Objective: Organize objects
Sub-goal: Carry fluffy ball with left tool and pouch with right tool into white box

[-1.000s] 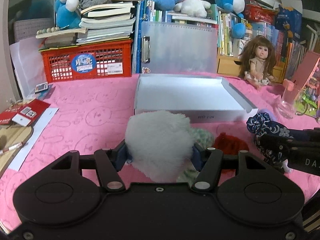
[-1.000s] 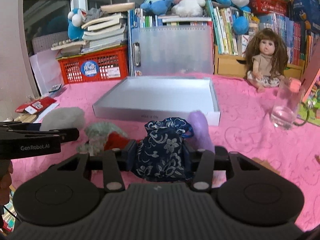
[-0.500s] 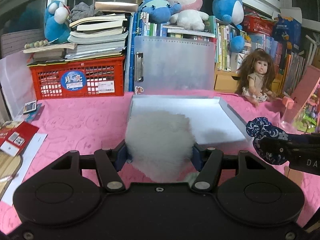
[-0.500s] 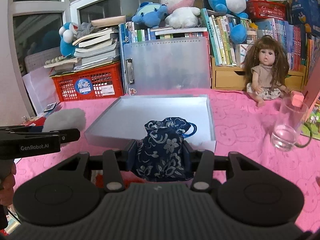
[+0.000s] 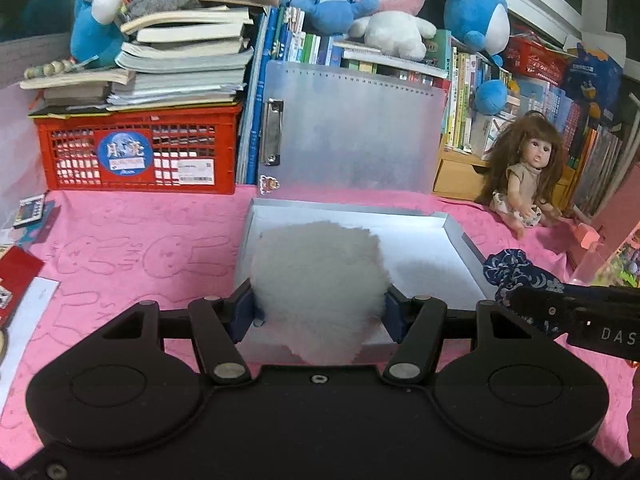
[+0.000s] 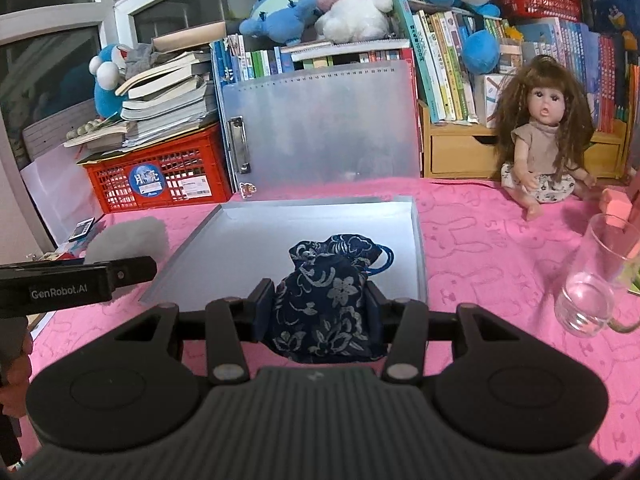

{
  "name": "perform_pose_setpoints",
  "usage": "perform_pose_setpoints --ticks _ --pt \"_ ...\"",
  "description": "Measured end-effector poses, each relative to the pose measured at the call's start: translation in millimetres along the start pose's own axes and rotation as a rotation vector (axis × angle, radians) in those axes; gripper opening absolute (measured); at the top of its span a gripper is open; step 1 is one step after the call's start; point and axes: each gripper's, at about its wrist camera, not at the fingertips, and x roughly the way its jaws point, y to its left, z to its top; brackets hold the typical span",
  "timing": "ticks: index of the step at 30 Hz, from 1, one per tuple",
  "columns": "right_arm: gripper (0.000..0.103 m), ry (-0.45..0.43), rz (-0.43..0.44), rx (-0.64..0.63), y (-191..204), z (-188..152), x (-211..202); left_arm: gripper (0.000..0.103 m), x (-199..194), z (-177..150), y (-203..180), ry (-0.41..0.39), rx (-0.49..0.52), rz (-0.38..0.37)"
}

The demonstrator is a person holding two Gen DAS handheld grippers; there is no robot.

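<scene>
My left gripper [image 5: 319, 312] is shut on a fluffy grey-white pouch [image 5: 318, 280] and holds it over the near left part of the shallow grey box [image 5: 456, 232]. My right gripper [image 6: 320, 312] is shut on a dark blue floral drawstring pouch [image 6: 326, 300] and holds it above the near edge of the same box [image 6: 416, 240]. The blue pouch also shows at the right in the left wrist view [image 5: 516, 272], and the grey pouch at the left in the right wrist view [image 6: 128, 236].
The box sits on a pink cloth [image 5: 140, 248]. A red crate [image 5: 136, 152] with stacked books stands at the back left, a translucent clipboard [image 5: 352, 128] behind the box, a doll [image 6: 548, 140] at the back right, a glass mug [image 6: 596, 280] at the right.
Both grippers have lifted their pouches off the cloth and carried them forward over the grey box. The other pouches on the cloth have dropped out of view.
</scene>
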Motion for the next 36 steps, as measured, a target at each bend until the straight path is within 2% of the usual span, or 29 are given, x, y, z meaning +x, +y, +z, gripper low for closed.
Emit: perform_pose_setpoints --ticks 11,17,36 --pt "0.051 0.073 0.004 0.048 -16.1 14.7 56.6 0.060 70.1 9.3 -8.4 0.066 -0.049 0.009" --pt "0.051 0.110 -0.003 0.087 -26.2 14.8 86.4 0.060 101.9 6.0 -10.6 0.111 -0.049 0.041" --pt "0.052 0.158 -0.025 0.065 -24.8 4.6 116.1 0.060 138.2 -7.2 -16.6 0.184 0.017 0.105"
